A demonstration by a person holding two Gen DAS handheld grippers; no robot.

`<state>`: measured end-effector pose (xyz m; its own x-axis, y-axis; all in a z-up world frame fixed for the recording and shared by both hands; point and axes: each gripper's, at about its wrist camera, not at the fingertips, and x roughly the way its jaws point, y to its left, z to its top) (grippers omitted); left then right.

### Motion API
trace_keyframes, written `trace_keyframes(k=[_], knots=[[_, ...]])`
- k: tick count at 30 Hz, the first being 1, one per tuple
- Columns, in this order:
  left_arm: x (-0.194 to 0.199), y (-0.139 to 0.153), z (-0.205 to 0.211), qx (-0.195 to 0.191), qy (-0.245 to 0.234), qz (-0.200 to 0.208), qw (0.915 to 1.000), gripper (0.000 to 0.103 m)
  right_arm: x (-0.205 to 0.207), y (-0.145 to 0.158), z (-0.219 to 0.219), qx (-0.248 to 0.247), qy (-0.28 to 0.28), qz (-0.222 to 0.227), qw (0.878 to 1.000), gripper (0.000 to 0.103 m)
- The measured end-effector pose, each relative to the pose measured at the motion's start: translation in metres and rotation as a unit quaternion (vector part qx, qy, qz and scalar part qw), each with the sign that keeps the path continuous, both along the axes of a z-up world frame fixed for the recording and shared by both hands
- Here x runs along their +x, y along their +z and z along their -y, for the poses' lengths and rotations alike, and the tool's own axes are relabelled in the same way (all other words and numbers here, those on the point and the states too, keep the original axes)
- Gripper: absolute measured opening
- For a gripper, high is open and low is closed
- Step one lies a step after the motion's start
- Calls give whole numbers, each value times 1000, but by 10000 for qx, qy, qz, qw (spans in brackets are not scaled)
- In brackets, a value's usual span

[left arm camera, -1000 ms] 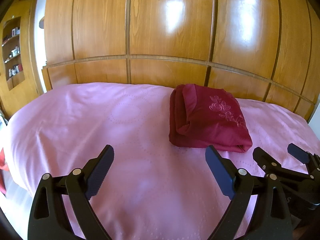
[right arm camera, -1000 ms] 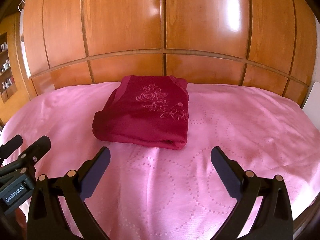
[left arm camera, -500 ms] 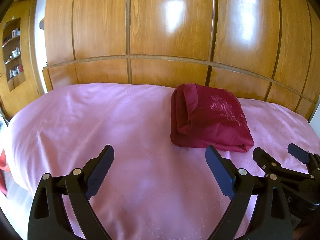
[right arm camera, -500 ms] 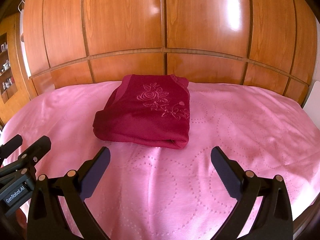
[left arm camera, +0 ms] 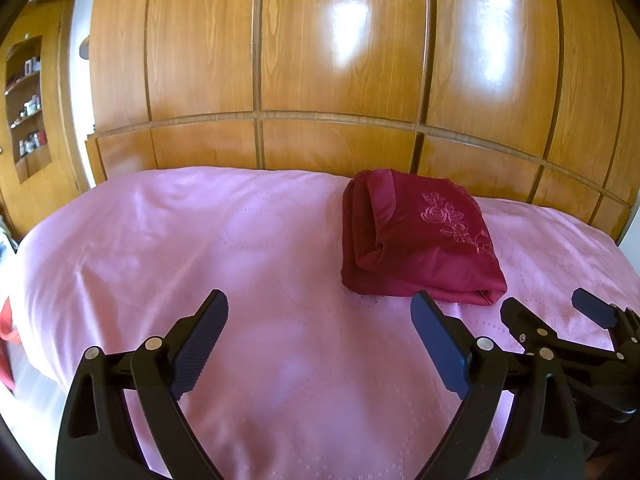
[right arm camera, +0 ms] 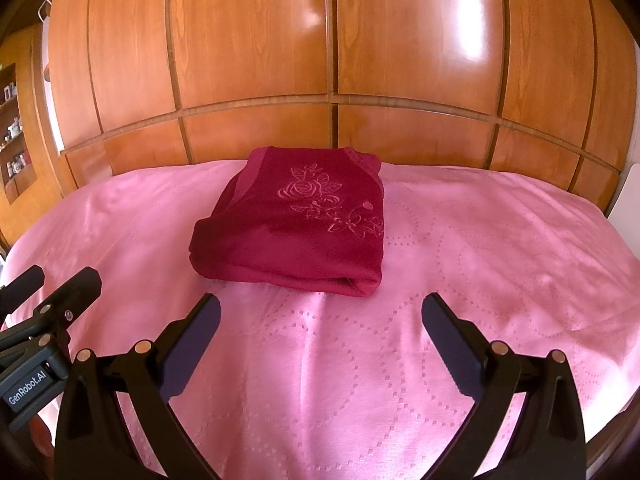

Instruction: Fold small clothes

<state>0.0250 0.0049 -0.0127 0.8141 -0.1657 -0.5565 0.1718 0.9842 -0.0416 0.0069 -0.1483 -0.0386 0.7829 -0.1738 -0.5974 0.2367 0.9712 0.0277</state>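
A dark red garment (left arm camera: 416,240) (right arm camera: 296,224) with an embroidered rose lies folded into a compact rectangle on the pink bedspread (left arm camera: 200,248) (right arm camera: 480,264), near the far side. My left gripper (left arm camera: 320,316) hangs open over the bedspread, short of the garment and to its left. My right gripper (right arm camera: 320,316) is open too, just in front of the garment's near edge. Nothing sits between either pair of fingers. Each gripper shows in the other's view: the right gripper (left arm camera: 556,312) at the lower right, the left gripper (right arm camera: 60,284) at the lower left.
A glossy wooden panelled wall (left arm camera: 340,80) (right arm camera: 332,60) rises right behind the bed. Wooden shelves (left arm camera: 26,108) with small items stand at the far left. The bed's left edge drops away near something red (left arm camera: 6,332).
The garment sits very slightly farther right and higher in both views, so both grippers have drifted back a little. Both stay open.
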Motion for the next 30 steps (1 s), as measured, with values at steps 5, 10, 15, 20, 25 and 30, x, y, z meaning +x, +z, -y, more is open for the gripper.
trace_keyframes(k=[5, 10, 15, 20, 25, 30], knots=[[-1, 1, 0, 24, 12, 17, 10000, 92, -1, 0, -1, -3, 4, 14, 10000, 100], [-3, 1, 0, 29, 37, 38, 10000, 92, -1, 0, -1, -10, 3, 18, 10000, 100], [-6, 3, -1, 40, 42, 82, 9999, 92, -1, 0, -2, -6, 0, 17, 10000, 100], [-7, 5, -2, 49, 52, 105, 9999, 92, -3, 0, -3, -4, -10, 10, 10000, 100], [-8, 6, -4, 62, 90, 176, 9998, 92, 0, -1, -2, 1, 12, -19, 10000, 100], [-3, 5, -6, 100, 68, 60, 9999, 92, 2, -1, 2, 2, 11, -19, 10000, 100]])
